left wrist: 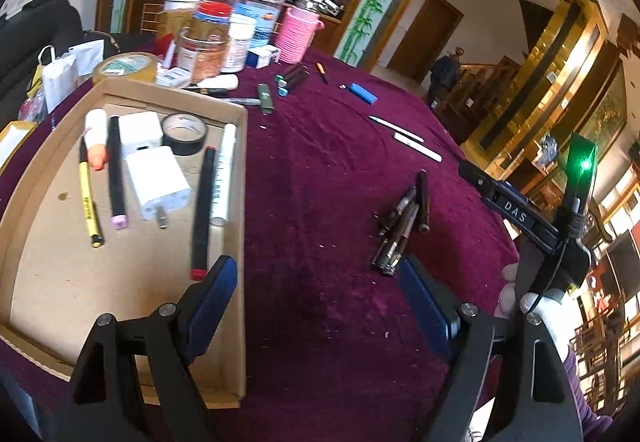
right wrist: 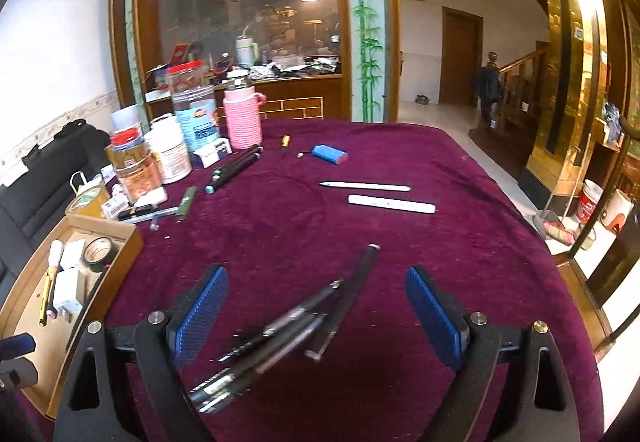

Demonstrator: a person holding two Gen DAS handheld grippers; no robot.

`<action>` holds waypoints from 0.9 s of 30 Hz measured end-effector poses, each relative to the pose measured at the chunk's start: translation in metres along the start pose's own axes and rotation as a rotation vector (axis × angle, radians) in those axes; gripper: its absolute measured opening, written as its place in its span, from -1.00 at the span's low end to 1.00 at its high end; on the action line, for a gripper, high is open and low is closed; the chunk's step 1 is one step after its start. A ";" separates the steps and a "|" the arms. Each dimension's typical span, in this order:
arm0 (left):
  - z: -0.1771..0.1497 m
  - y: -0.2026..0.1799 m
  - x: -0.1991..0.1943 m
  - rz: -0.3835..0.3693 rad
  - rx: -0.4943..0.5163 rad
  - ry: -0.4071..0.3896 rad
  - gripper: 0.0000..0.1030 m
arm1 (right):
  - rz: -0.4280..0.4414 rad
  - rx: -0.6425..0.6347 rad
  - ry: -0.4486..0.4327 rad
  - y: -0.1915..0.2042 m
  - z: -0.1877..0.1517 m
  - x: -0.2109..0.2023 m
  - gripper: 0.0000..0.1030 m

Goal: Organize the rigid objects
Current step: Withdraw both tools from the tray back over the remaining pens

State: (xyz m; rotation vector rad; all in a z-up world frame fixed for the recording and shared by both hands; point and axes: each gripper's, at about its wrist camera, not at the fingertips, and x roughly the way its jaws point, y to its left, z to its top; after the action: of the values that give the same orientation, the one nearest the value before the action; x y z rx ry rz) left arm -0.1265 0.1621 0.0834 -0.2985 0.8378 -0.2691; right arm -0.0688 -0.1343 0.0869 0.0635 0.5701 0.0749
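Between the blue pads of the right gripper [right wrist: 316, 316] lies a loose bundle of dark pens [right wrist: 280, 334] on the maroon tablecloth [right wrist: 440, 242]; the jaws stand wide apart and neither pad touches the pens, so the bundle is released. In the left wrist view the same pens [left wrist: 400, 226] rest in a small heap on the cloth, just ahead of the left gripper's right-hand pad.

The left gripper [left wrist: 316, 290] is likewise spread wide with nothing between its pads. Its left finger hangs over the near right corner of a shallow cardboard tray [left wrist: 240, 202], its right finger over bare cloth. The right gripper's body shows at the right edge of that view, held by a white-gloved hand [left wrist: 540, 306].

Inside the tray lie two black markers, one with a red end [left wrist: 202, 210] and one with a pink end [left wrist: 116, 170], a yellow pen [left wrist: 89, 198], a white marker [left wrist: 224, 174], two white chargers [left wrist: 158, 180], a roll of black tape [left wrist: 184, 132] and a white tube with a pinkish tip [left wrist: 96, 134].

Farther out on the cloth sit two white pens [right wrist: 380, 194], well apart from the bundle, then a blue battery pack [right wrist: 329, 153], a small yellow-handled tool [right wrist: 285, 143], a group of dark markers [right wrist: 236, 166] and a green lighter-like stick [right wrist: 186, 202]. At the table's far left stand jars and bottles [right wrist: 168, 146] and a pink-wrapped flask [right wrist: 242, 114].
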 end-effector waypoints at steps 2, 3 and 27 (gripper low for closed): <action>-0.001 -0.005 0.002 -0.001 0.008 0.006 0.60 | -0.006 0.003 0.000 -0.006 0.000 -0.001 0.80; -0.001 -0.007 0.003 -0.001 0.011 0.009 0.60 | -0.011 0.001 0.000 -0.008 0.000 0.000 0.80; -0.007 -0.045 0.038 -0.021 0.083 0.101 0.60 | -0.076 0.044 0.052 -0.061 0.017 0.044 0.81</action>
State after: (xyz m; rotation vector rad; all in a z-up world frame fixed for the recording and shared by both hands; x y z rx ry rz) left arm -0.1127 0.1059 0.0688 -0.2178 0.9210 -0.3399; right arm -0.0194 -0.1915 0.0731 0.0823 0.6256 -0.0101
